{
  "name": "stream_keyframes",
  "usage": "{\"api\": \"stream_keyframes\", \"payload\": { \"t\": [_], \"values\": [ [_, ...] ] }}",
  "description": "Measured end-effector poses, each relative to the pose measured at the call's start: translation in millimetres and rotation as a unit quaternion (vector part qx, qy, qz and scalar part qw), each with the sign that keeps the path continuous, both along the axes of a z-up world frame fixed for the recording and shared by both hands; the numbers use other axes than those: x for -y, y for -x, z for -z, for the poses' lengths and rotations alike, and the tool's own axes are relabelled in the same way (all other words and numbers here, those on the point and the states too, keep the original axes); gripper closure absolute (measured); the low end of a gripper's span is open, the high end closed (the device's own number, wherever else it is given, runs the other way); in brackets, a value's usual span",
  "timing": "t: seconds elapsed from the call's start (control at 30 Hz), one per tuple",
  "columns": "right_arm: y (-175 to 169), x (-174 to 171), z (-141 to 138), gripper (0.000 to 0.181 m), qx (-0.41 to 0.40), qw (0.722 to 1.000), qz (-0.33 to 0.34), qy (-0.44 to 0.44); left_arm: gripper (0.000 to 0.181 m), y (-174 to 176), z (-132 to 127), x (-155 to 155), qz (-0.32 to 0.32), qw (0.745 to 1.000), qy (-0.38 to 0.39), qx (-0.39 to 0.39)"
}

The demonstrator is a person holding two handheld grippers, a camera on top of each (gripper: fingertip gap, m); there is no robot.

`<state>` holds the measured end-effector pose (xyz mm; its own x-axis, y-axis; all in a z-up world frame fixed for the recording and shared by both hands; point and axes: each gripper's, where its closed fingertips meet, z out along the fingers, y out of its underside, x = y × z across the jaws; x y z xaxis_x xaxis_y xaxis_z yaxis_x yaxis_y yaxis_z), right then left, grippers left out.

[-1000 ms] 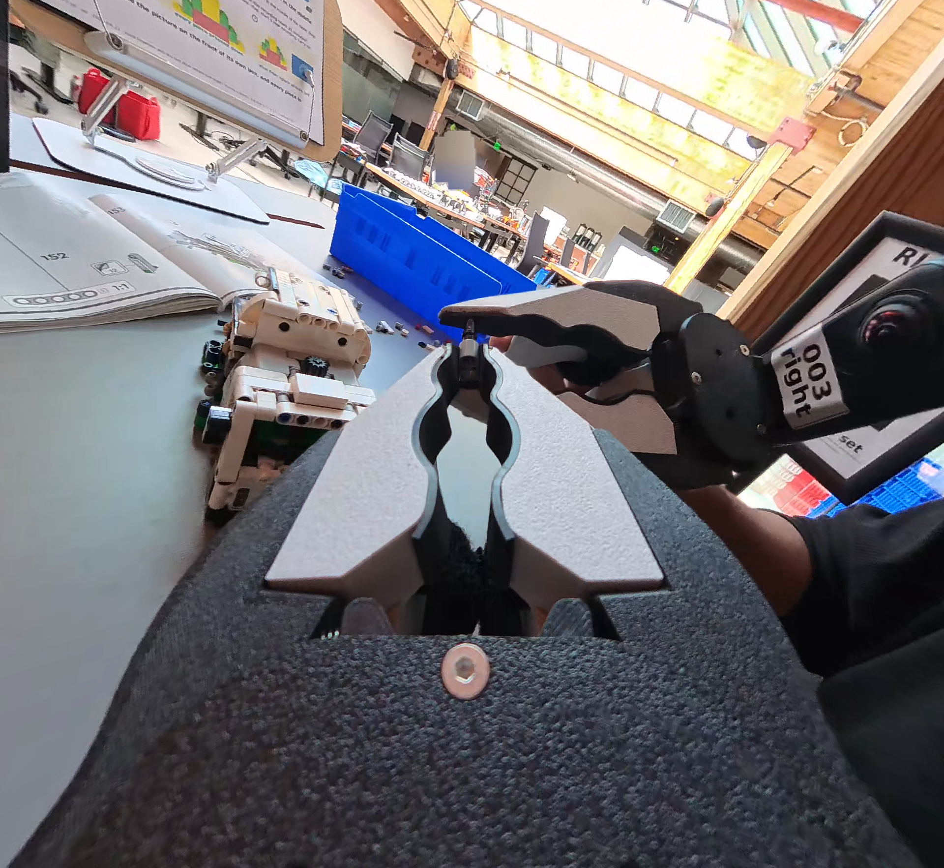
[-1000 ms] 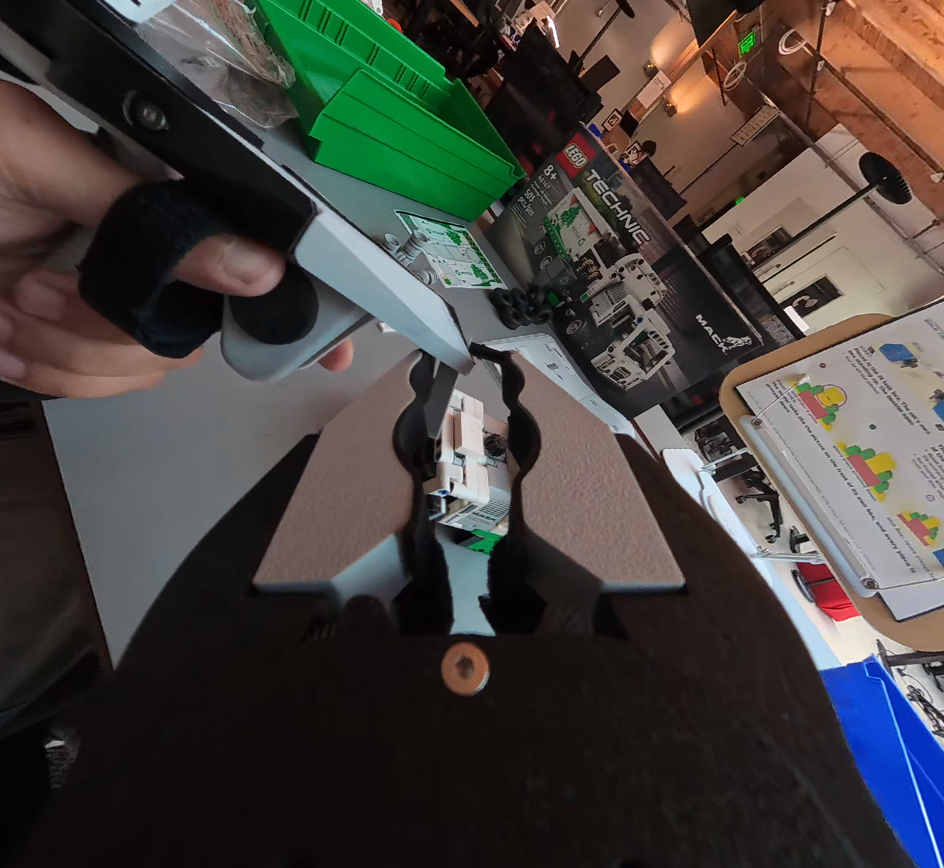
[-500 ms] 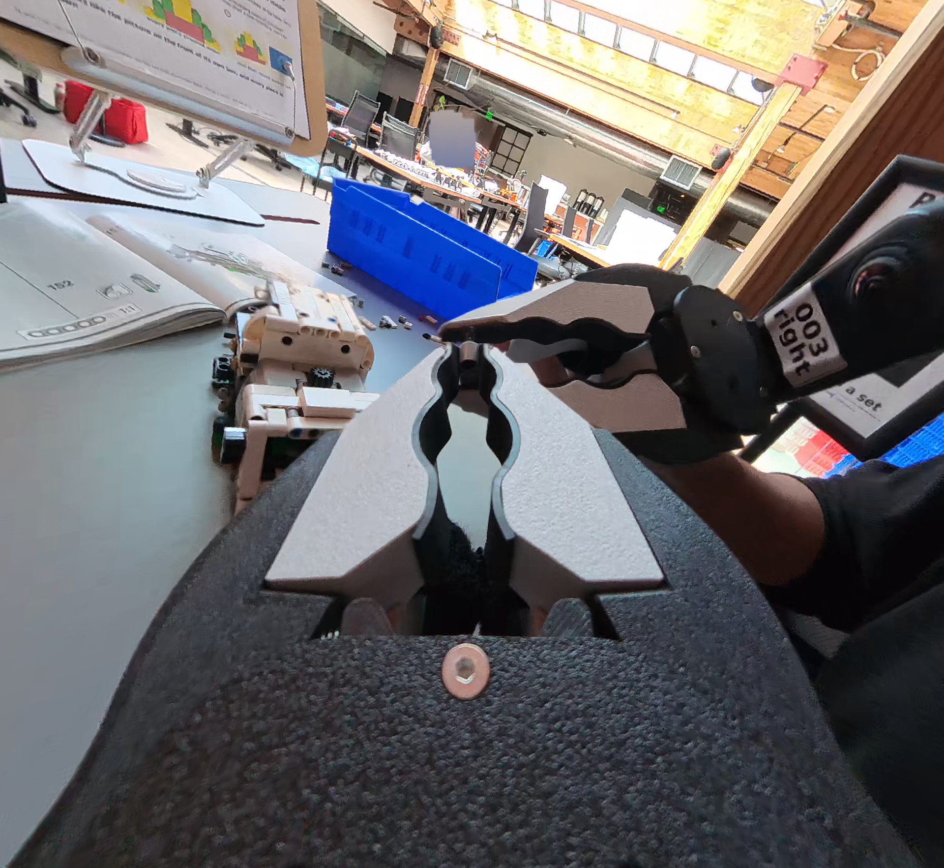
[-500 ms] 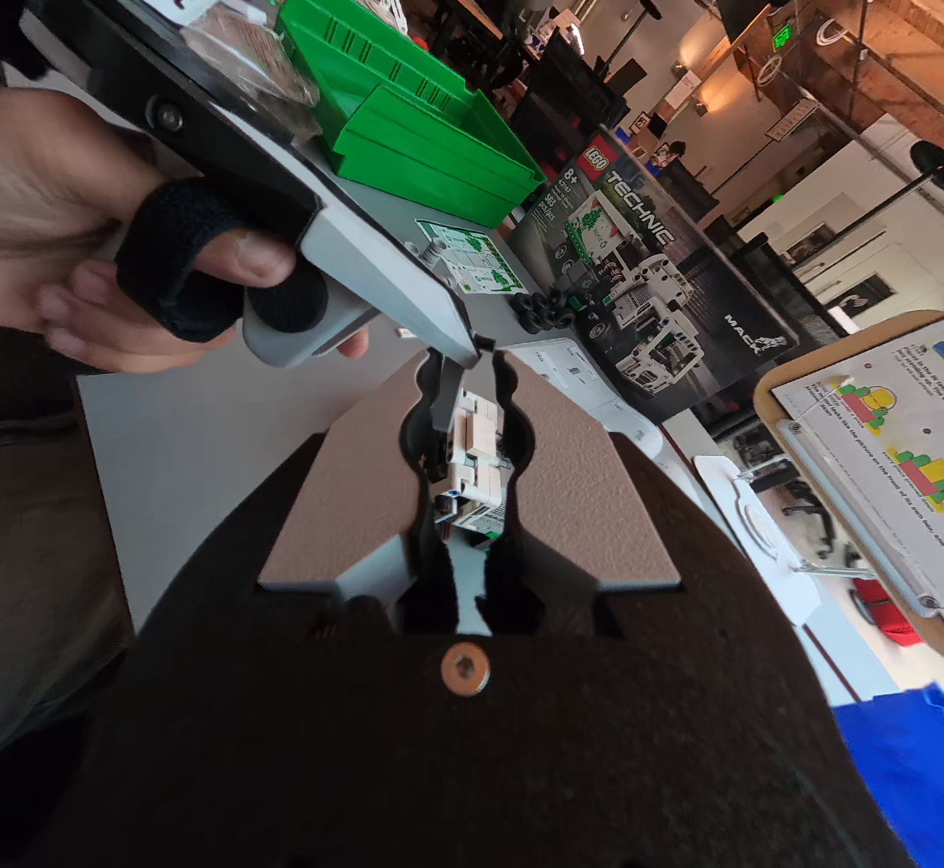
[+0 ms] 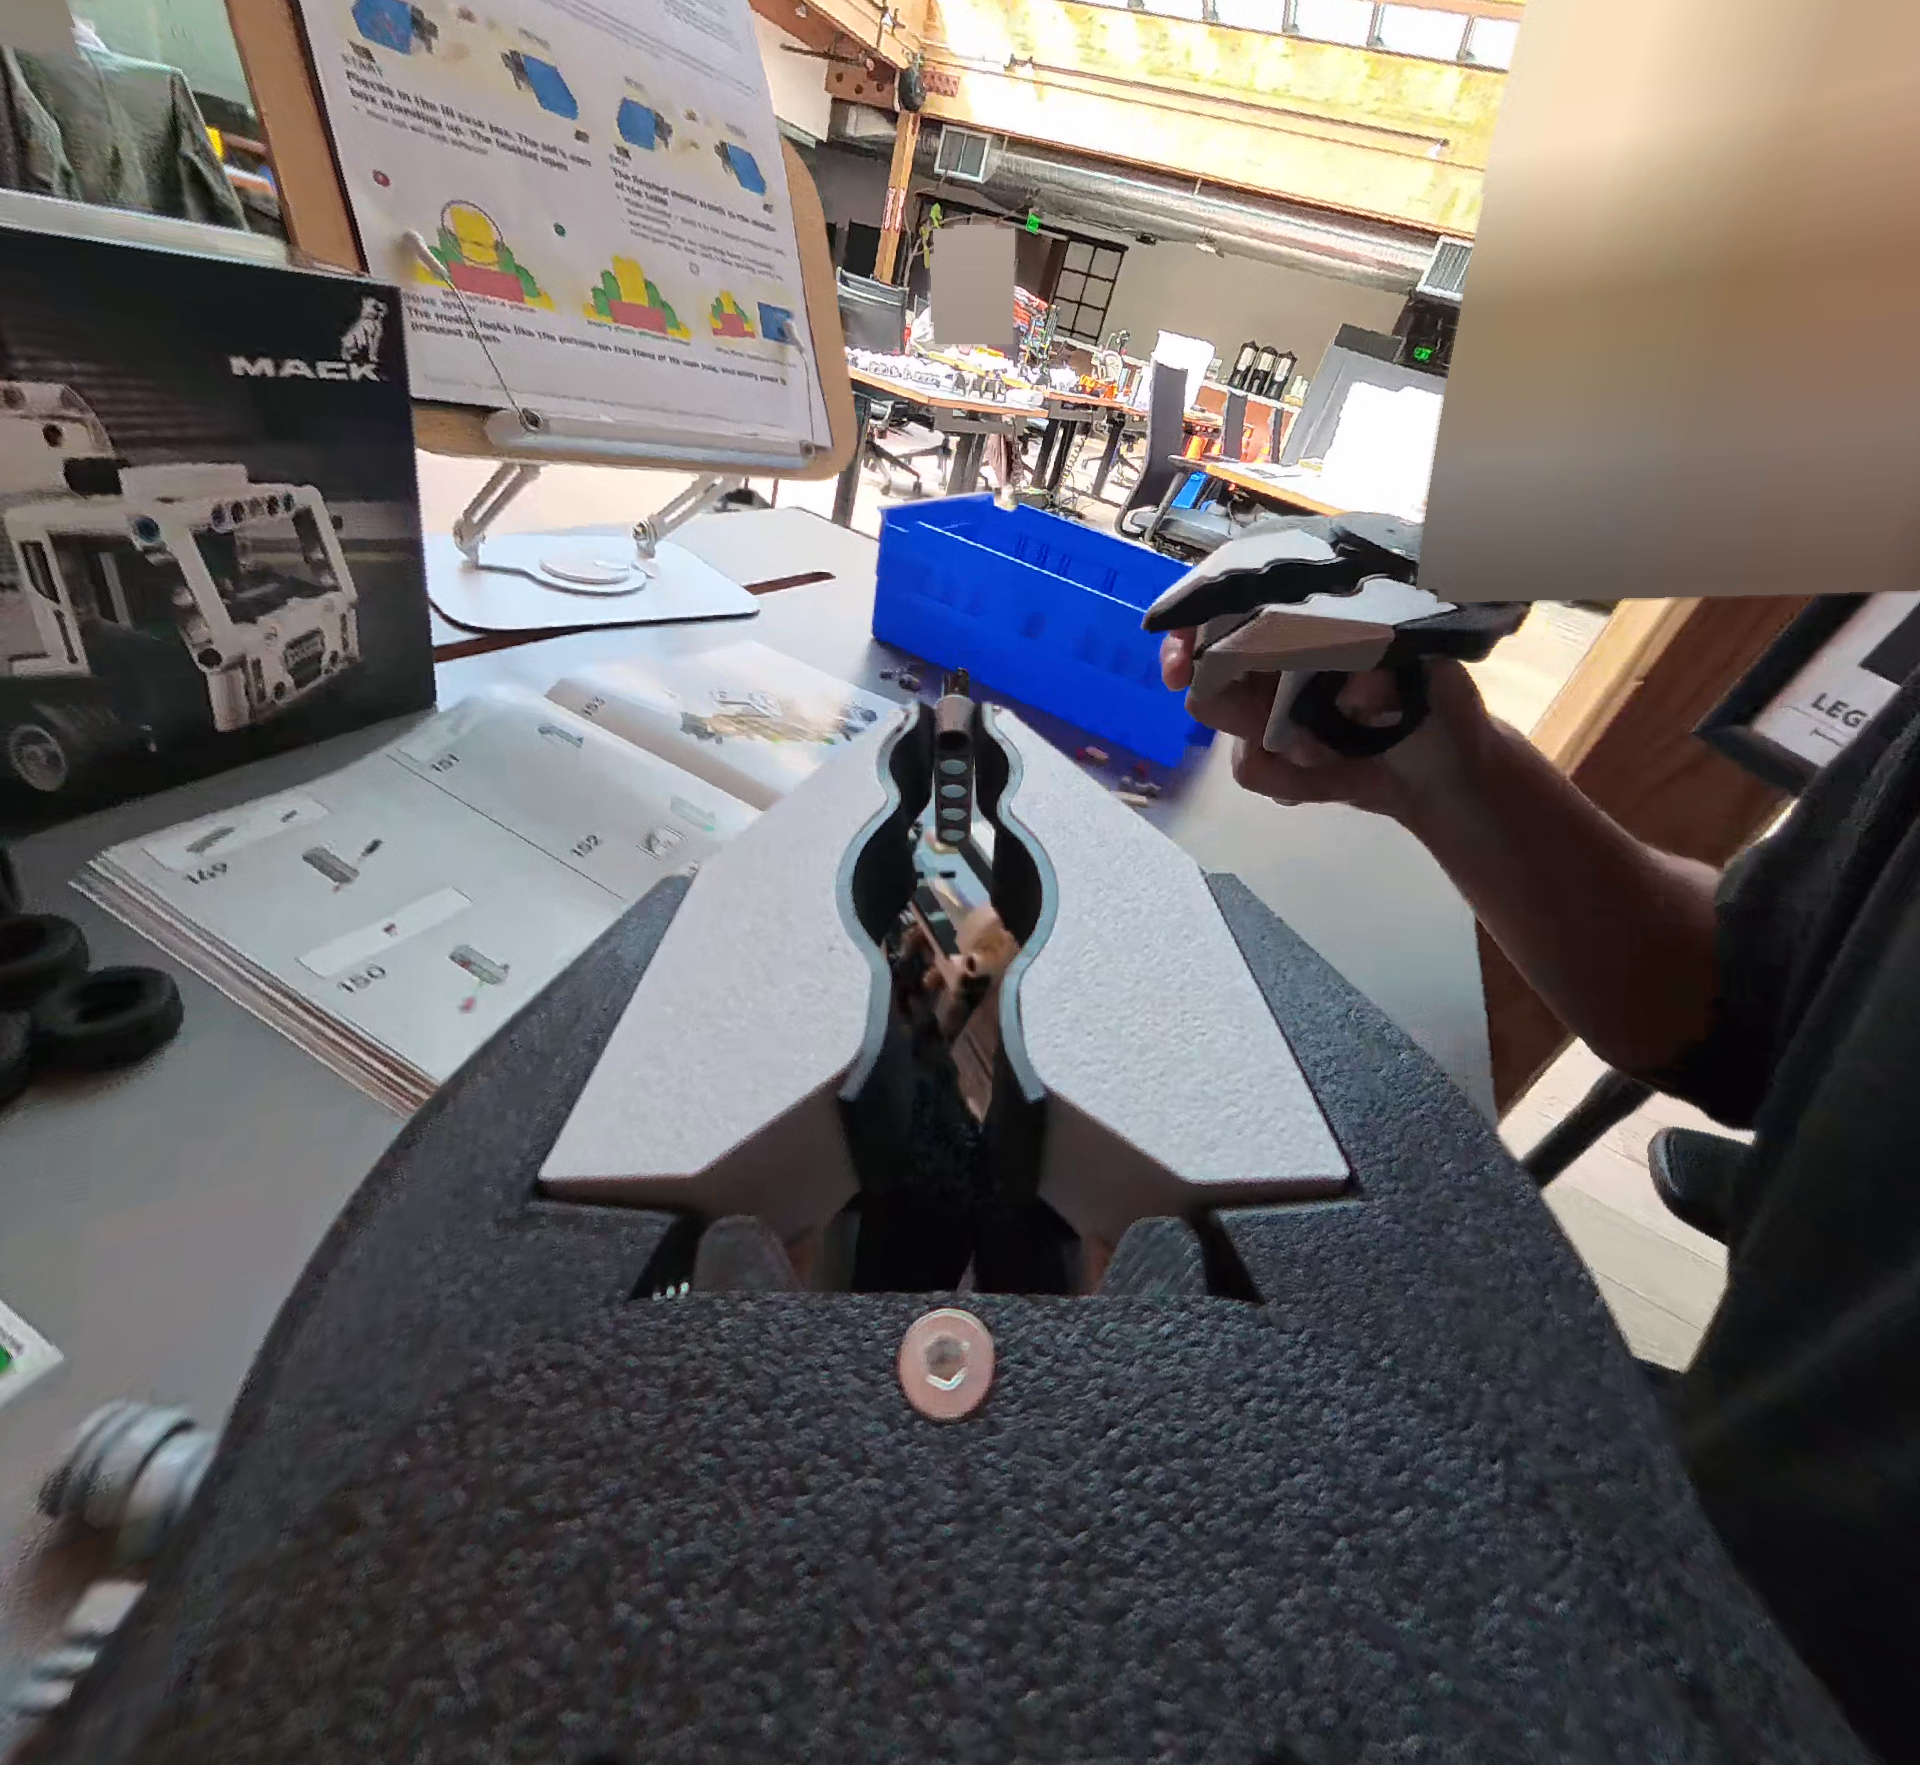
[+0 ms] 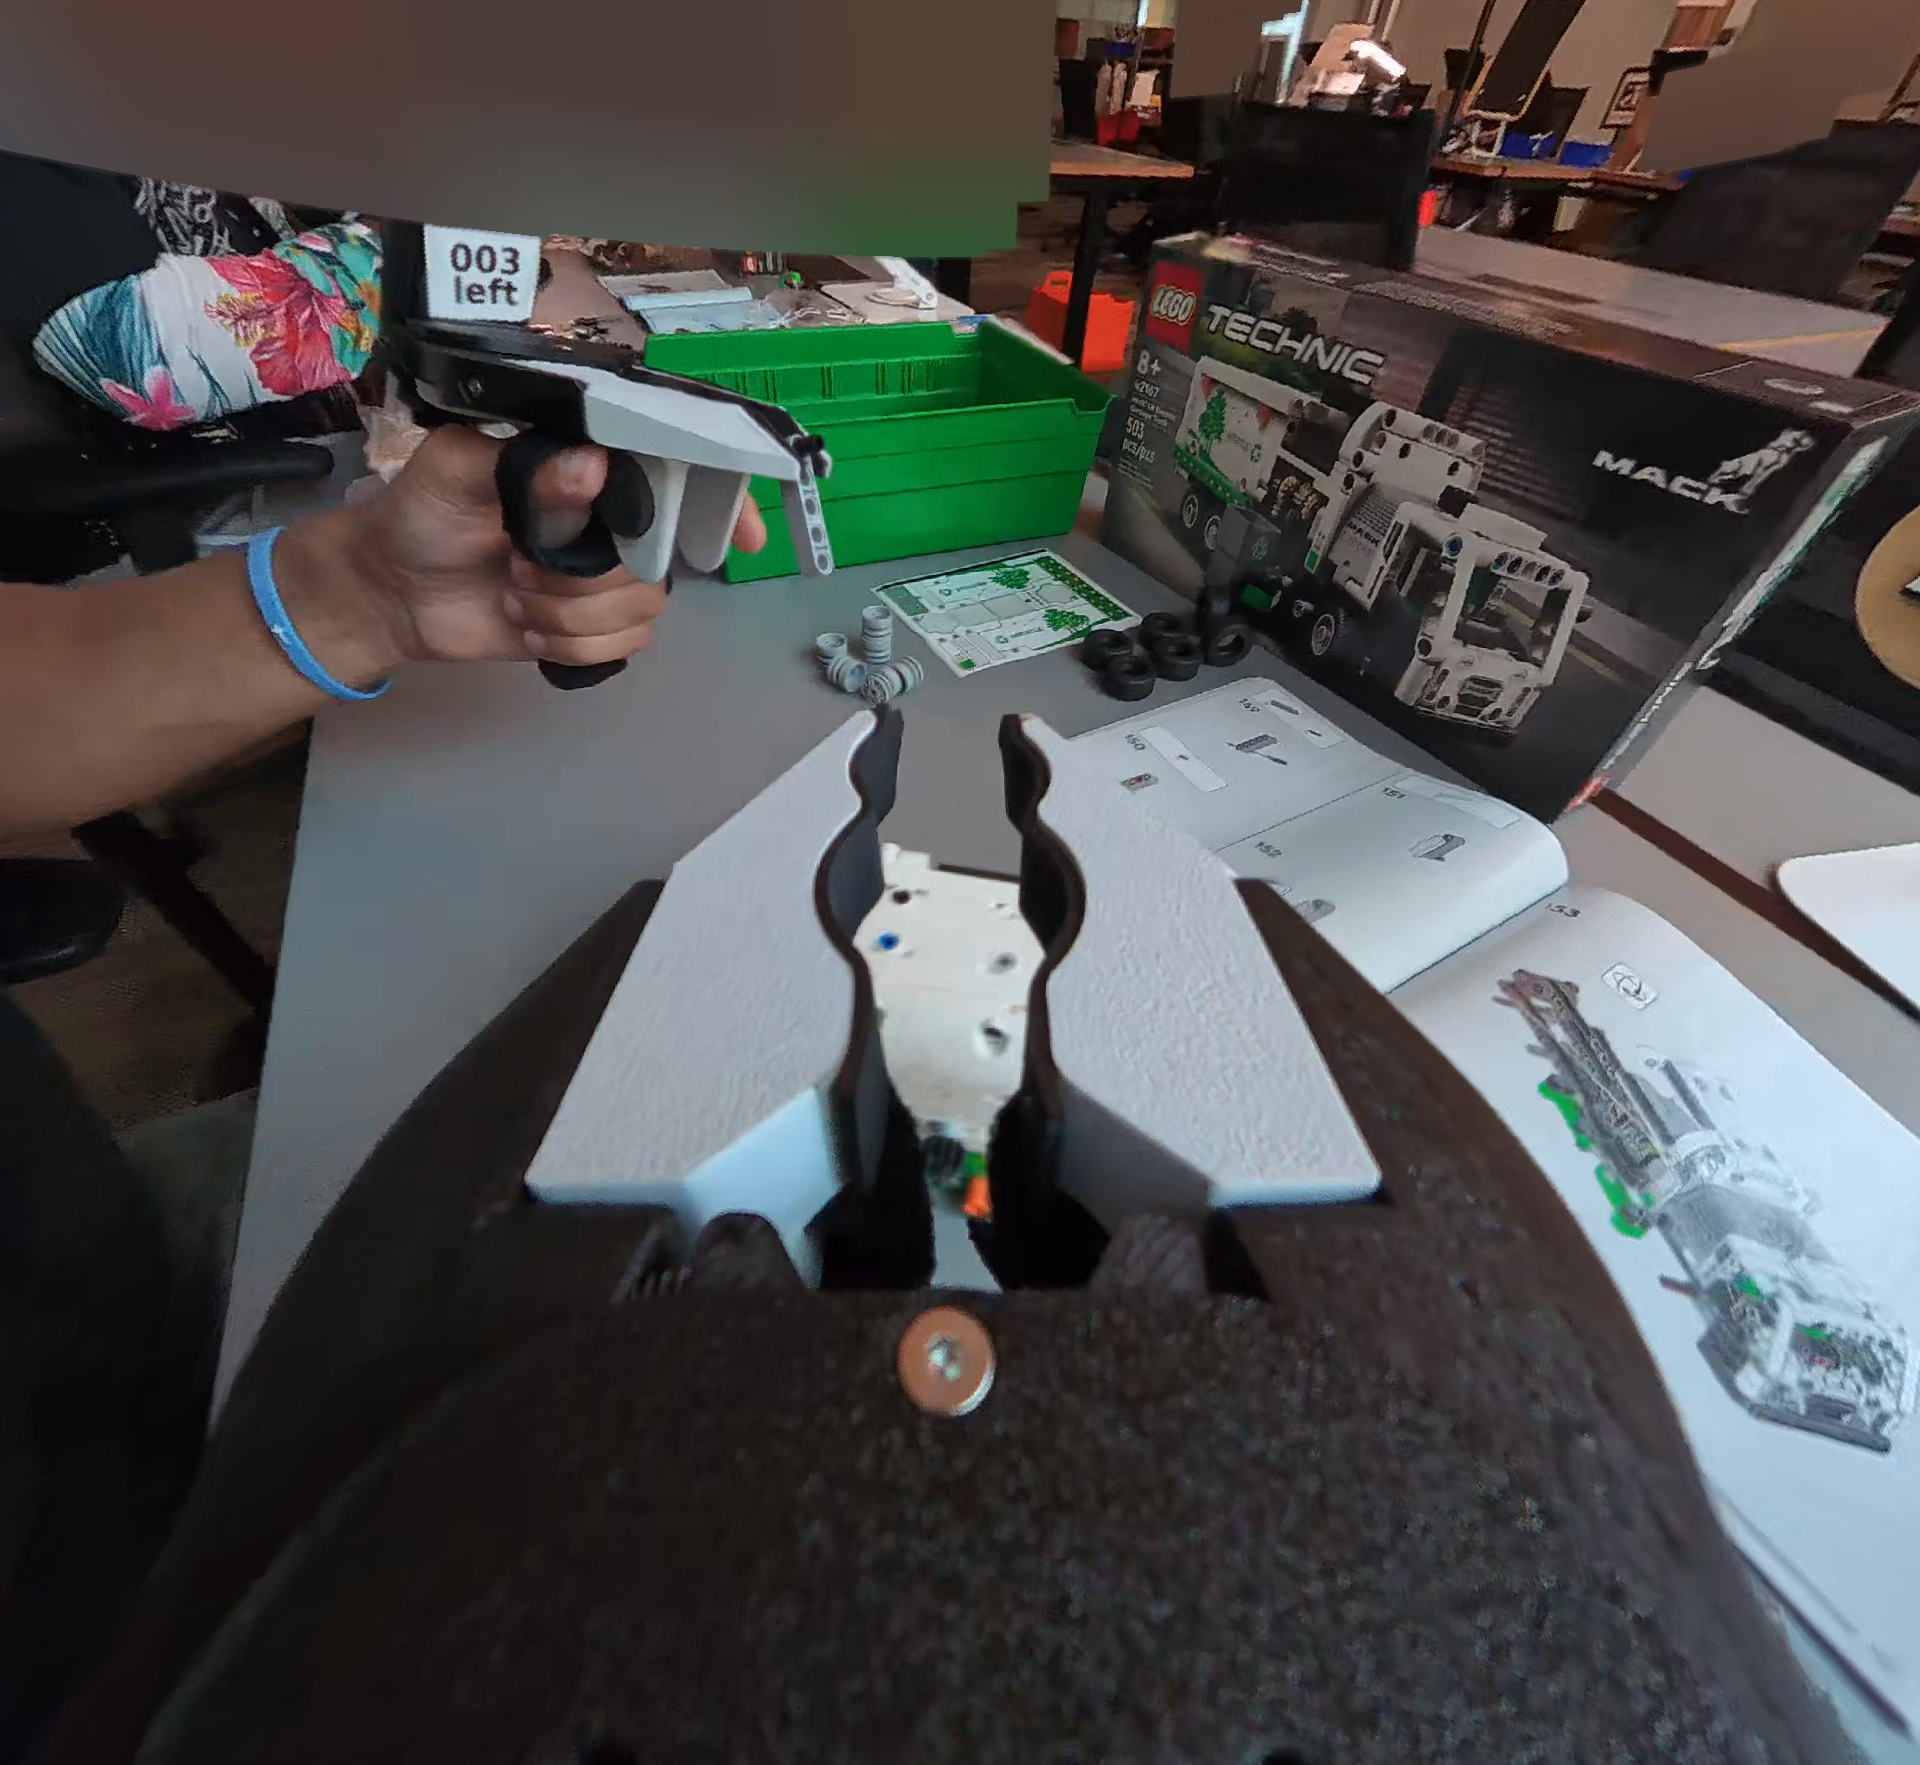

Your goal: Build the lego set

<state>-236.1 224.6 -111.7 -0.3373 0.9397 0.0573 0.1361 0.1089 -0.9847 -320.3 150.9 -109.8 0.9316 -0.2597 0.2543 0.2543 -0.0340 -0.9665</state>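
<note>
My left gripper (image 5: 951, 728) is shut on a grey beam with holes (image 5: 951, 785); a small black pin sticks out of the beam's far end. In the right wrist view the left gripper (image 6: 805, 450) is held above the table at the left, with the beam (image 6: 814, 520) hanging from its tip. My right gripper (image 6: 951, 733) is open and empty, just above the white truck model (image 6: 945, 988), which shows through the gap between its fingers. In the left wrist view the right gripper (image 5: 1169, 616) is off to the right, apart from the beam. The model (image 5: 961, 967) shows blurred below.
A green bin (image 6: 883, 427) and the set box (image 6: 1455, 510) stand at the back. Black tyres (image 6: 1153, 650), grey wheel hubs (image 6: 868, 655) and a sticker sheet (image 6: 1003, 609) lie before them. An open instruction booklet (image 6: 1351, 832) lies right. A blue bin (image 5: 1029, 614) and a clipboard stand (image 5: 561, 157) are beyond. Across from one pair of fingers to the other is roughly 12 centimetres.
The two grippers were tip to tip at the beam; now they have drawn apart. My left gripper has carried the beam away, and my right gripper has swung over the model.
</note>
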Motion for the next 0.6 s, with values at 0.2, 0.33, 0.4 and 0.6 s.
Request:
{"api": "stream_keyframes", "payload": {
  "t": [0.2,0.33,0.4,0.6],
  "values": [
    [53.0,-17.9,22.5,0.154,0.086,0.987,-0.126,0.057,0.176,12.7,-15.1,-40.8,0.045,0.994,-0.095,-0.007],
    [67.0,-15.4,-2.4,0.148,0.044,0.965,-0.182,0.184,0.176,3.3,-27.1,-60.5,0.069,0.985,-0.159,0.003],
    [63.1,-7.7,-10.4,0.149,0.026,0.956,-0.206,0.207,0.176,-4.5,-34.0,-65.8,0.086,0.98,-0.177,0.023],
    [55.4,6.4,-17.2,0.152,-0.011,0.963,-0.211,0.168,0.176,-26.9,-42.8,-74.0,0.123,0.97,-0.206,0.037]
  ]
}}
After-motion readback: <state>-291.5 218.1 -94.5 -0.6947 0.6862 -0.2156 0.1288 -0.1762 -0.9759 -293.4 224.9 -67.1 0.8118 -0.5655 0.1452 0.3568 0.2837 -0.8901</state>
